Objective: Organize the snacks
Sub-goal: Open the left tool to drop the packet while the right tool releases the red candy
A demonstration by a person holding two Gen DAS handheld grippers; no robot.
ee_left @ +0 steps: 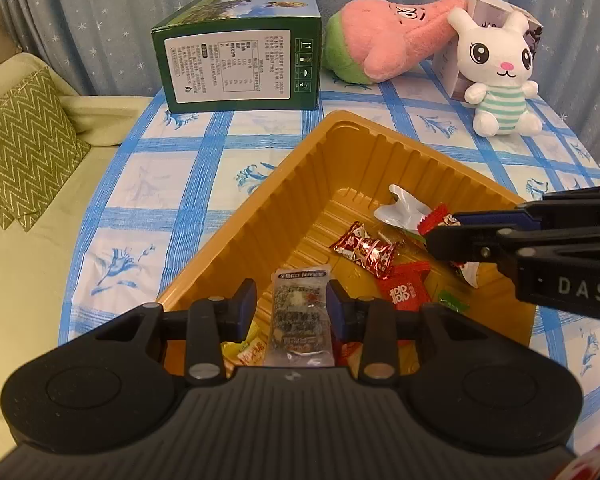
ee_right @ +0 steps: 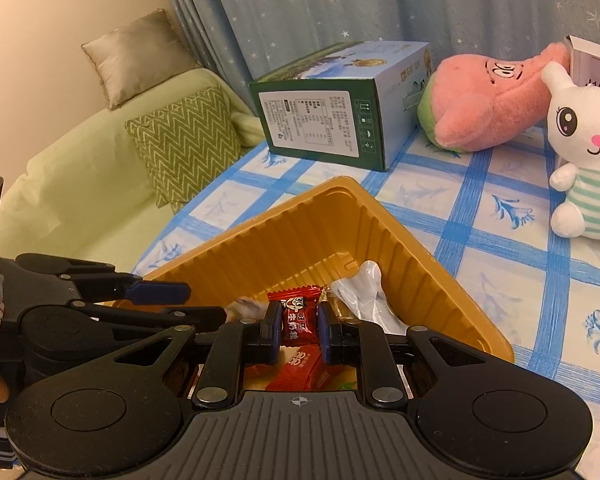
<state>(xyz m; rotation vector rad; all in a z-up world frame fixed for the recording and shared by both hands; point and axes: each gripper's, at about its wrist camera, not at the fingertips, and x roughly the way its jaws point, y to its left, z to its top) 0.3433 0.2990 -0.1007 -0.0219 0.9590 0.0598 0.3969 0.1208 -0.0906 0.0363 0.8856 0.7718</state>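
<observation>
A table under a blue-checked cloth (ee_left: 172,184) carries the whole scene, pushed against a star-dotted curtain with a green sofa just beside it. Along the cloth's far edge sit a green carton (ee_left: 238,56), a pink plush toy (ee_left: 384,40) and a white rabbit plush (ee_left: 498,72) — well apart from the work, apparently parked there to keep the middle free.

The middle belongs to a gold plastic tray (ee_left: 300,168), one corner pointing at the carton, its ribbed walls deep enough to keep loose wrappers from sliding out. Inside lie the snacks being sorted: a red foil candy (ee_left: 364,250), a flat red packet (ee_left: 404,288), a white wrapper (ee_left: 400,210) and yellow sachets near the closest wall.

Both grippers hang over the tray, angled down into it. The left gripper (ee_left: 291,304) is clamped on a clear sesame-bar packet (ee_left: 300,316), pads pressing its long edges so it stands flat between them — a grip that looks meant for lowering it in or lifting it clear; which, the frames do not settle. The right gripper (ee_right: 299,326) has its jaws pinched tight on a small red milk candy (ee_right: 298,316), held upright above the flat red packet. Holding each piece by its sides probably keeps the labels readable for sorting.
</observation>
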